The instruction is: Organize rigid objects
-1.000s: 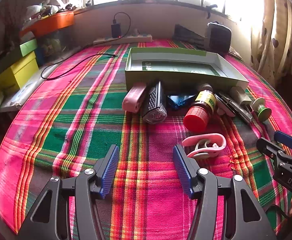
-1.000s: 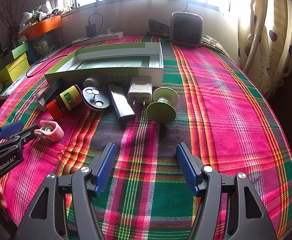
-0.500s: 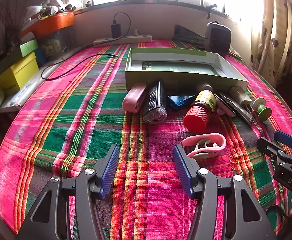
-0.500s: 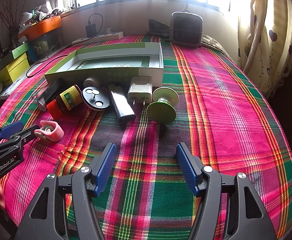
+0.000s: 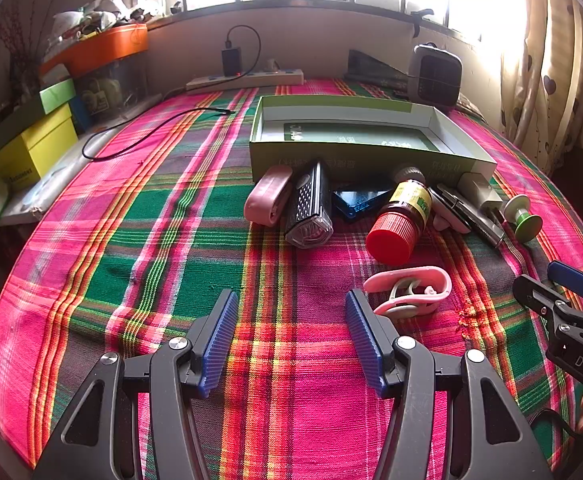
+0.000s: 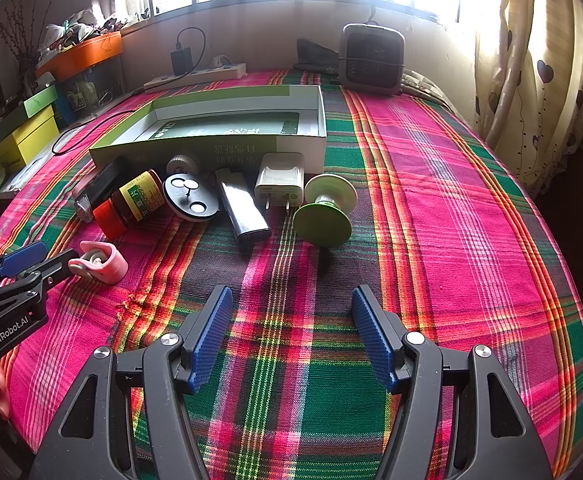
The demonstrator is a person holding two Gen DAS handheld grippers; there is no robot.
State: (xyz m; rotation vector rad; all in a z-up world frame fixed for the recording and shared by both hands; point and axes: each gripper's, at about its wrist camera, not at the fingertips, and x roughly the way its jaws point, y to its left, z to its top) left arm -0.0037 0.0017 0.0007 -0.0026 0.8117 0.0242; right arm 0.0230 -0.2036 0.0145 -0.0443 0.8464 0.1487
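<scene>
Our left gripper [image 5: 289,334] and right gripper [image 6: 287,334] hover spread wide, holding nothing.
The small objects line the front wall of the empty green box [image 6: 227,148], within easy reach for boxing; the pink clip [image 5: 409,290] lies nearest our left gripper.

home bedroom, plaid bedspread [image 6: 431,208], heart-print curtains [image 6: 531,80], windowsill clutter [image 5: 91,12]

We see a plaid cloth [image 6: 431,200] in pink, green and red covering the surface, with a white power strip [image 6: 195,74] and plugged-in black charger [image 6: 182,61] against the far wall. A small grey heater [image 6: 372,60] stands beside heart-patterned curtains [image 6: 539,80]; yellow boxes [image 5: 27,152] and an orange tray [image 5: 99,48] sit left.
</scene>
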